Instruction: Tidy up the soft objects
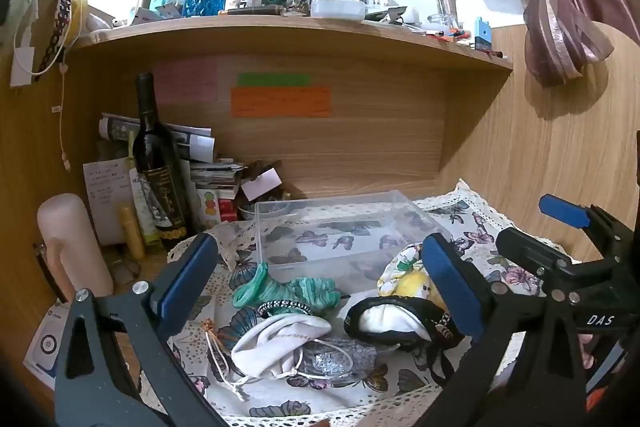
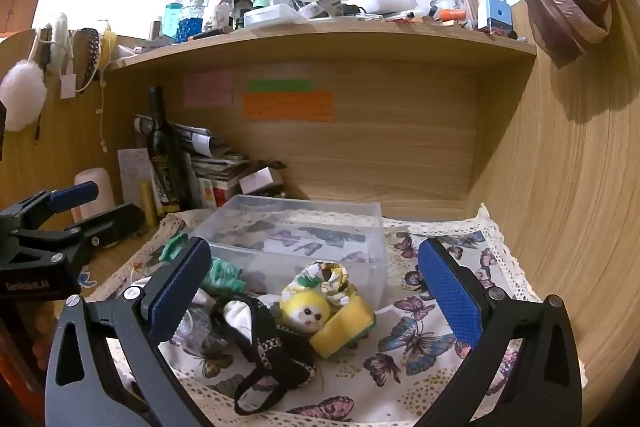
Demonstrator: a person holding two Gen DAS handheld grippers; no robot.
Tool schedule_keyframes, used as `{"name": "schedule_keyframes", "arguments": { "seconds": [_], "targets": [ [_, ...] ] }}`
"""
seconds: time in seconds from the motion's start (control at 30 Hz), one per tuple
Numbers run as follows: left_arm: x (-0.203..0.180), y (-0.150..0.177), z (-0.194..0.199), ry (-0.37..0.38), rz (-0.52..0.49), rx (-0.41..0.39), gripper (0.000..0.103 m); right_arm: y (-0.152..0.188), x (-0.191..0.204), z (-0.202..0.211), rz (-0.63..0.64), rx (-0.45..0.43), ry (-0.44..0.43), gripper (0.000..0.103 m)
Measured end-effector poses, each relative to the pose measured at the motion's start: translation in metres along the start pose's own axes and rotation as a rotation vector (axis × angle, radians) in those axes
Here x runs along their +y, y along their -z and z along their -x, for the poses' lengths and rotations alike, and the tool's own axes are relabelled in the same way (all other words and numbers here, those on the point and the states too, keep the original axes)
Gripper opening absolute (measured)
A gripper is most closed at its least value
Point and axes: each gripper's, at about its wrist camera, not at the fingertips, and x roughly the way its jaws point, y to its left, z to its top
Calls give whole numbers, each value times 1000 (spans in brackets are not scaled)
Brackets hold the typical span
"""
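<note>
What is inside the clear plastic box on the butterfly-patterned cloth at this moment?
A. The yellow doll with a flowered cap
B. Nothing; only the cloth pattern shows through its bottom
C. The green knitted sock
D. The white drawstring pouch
B: the clear plastic box shows only the butterfly print through its bottom, while the yellow doll, the green knitted sock and the white drawstring pouch all lie on the butterfly-patterned cloth in front of it.

Clear glossy plastic box (image 2: 296,227) on my lace-edged butterfly cloth (image 2: 440,327); knitted green sock (image 1: 296,289), matt white pouch (image 1: 280,343), wood-grain shelf (image 2: 320,43), and my gripper's (image 2: 316,291) textured blue pads (image 2: 448,291).
</note>
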Motion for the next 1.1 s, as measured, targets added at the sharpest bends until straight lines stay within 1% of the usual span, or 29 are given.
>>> {"name": "schedule_keyframes", "arguments": {
  "seconds": [0.23, 0.3, 0.67, 1.1],
  "targets": [
    [-2, 0, -1, 11, 4, 1, 103, -1, 4, -1, -6, 3, -5, 103],
    [-2, -3, 0, 4, -2, 1, 103, -1, -2, 1, -10, 0, 1, 103],
    [-7, -1, 0, 10, -29, -7, 103, -1, -1, 1, -15, -1, 0, 103],
    [-7, -3, 2, 11, -30, -16, 103, -1, -2, 1, -22, -2, -5, 103]
  ]
}}
